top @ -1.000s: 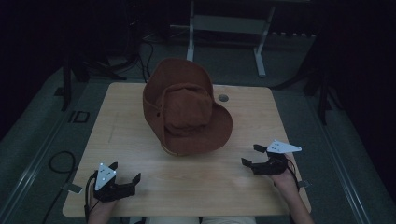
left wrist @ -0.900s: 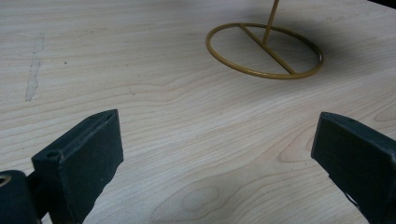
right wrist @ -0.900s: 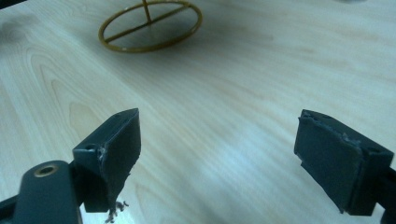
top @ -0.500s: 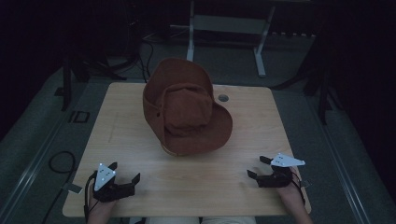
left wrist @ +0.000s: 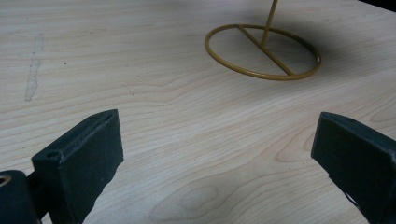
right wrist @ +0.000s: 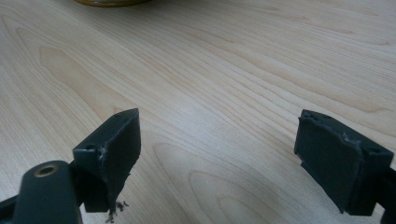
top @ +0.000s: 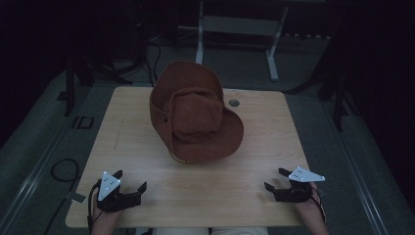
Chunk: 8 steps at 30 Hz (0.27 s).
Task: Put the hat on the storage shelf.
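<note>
Brown hat (top: pixel 195 117) sits mid-table toward the far edge, and it hides most of its stand; the left gripper view catches just the yellow ring base (left wrist: pixel 263 51) with the post cut off up top. Left gripper (top: pixel 131 185) and right gripper (top: pixel 277 179) sit by the near corners of the table (top: pixel 215 191), jaws spread wide, holding nothing, bare wood between them.

stand (left wrist: pixel 263 52): post cut by top edge | base ring (right wrist: pixel 109 2): mostly cropped
</note>
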Available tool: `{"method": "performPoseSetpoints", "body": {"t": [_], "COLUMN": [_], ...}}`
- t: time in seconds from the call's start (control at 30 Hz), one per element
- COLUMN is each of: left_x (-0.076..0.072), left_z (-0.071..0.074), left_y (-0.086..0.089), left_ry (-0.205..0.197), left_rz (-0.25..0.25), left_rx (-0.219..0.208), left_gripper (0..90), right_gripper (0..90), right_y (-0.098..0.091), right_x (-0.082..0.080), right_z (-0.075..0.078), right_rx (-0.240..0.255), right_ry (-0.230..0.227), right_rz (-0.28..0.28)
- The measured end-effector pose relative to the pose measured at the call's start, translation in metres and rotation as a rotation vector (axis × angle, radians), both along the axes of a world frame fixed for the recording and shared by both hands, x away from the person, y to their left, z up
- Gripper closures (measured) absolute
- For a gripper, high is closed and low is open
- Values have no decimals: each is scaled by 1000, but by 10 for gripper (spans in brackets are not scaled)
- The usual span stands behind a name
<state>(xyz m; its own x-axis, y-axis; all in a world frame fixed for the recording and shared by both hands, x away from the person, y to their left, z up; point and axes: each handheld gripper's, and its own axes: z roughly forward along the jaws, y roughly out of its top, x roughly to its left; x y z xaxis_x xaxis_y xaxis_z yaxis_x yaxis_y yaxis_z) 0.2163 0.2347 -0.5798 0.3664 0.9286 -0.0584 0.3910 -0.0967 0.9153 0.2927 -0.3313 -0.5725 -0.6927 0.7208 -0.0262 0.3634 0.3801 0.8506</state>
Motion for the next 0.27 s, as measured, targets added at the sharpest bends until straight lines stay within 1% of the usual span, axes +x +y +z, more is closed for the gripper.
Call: {"method": "performPoseSetpoints", "body": {"t": [0.27], "left_x": [0], "left_z": [0], "left_y": [-1], "left_ry": [2], "left_rz": [-4], "left_rx": [5], "left_gripper": [27], "right_gripper": [145], "right_y": [-2], "right_x": [2], "right_z": [0], "right_rx": [6], "right_ry": [6], "right_rz": [-4]}}
